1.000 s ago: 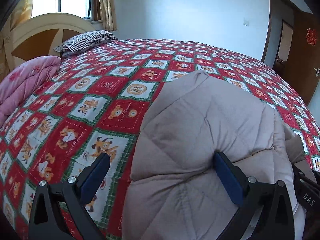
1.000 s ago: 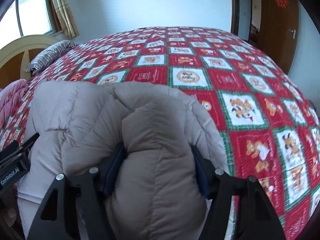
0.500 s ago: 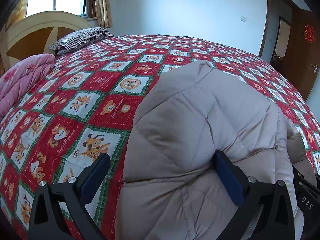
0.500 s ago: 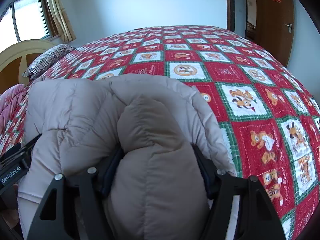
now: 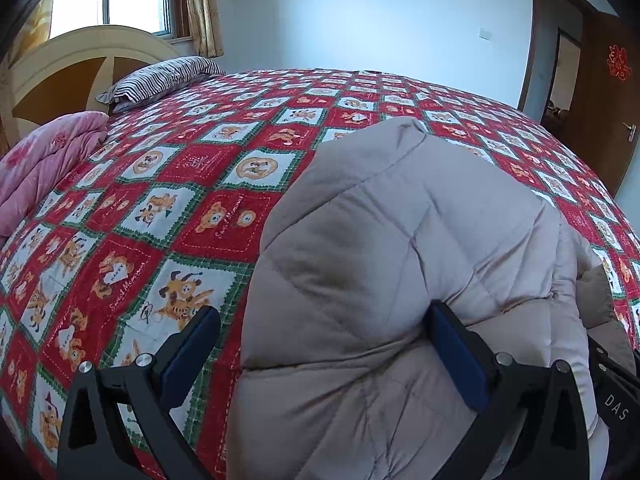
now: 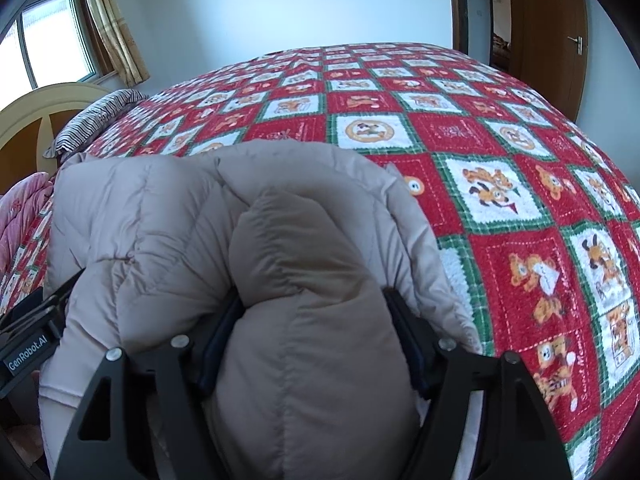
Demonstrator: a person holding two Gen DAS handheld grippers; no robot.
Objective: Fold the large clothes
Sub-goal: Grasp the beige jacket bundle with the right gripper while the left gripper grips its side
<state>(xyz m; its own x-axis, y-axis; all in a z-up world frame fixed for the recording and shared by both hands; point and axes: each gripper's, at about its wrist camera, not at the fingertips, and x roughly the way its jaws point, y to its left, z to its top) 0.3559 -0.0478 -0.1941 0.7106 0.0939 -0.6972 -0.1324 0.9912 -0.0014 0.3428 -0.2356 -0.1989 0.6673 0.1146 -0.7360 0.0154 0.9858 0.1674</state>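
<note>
Red patchwork bedspread (image 6: 460, 132) carries a puffy quilted beige jacket (image 5: 400, 240); the right hand-held gripper (image 6: 316, 332), jaws just widening, pinches its fold, while the left hand-held gripper (image 5: 320, 344) gapes, one pad touching.

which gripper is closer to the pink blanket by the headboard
Left. The left gripper sits at the puffy beige coat's edge on the pink blanket's side. The right gripper straddles a bulge of the coat farther over, with most of it between.

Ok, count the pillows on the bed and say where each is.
1: a striped pillow lies at the head of the bed by the headboard. The folded pink quilt beside it could hide others.
</note>
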